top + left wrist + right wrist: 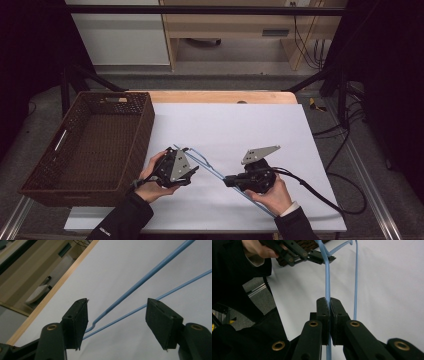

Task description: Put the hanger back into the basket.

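I can read no lettering, label, brand, number or sign anywhere from here; a small pale mark on one sleeve point(103, 230) is too blurred for me to make out.

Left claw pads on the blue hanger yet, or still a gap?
Apart. The left gripper view shows the left claw open, both pads clear of the blue hanger, whose wires run between them over the white sheet.

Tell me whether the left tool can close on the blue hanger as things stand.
Probably yes. The left tool is open, the blue hanger runs between its jaws with nothing blocking, and the right tool clamps the hanger's other end.
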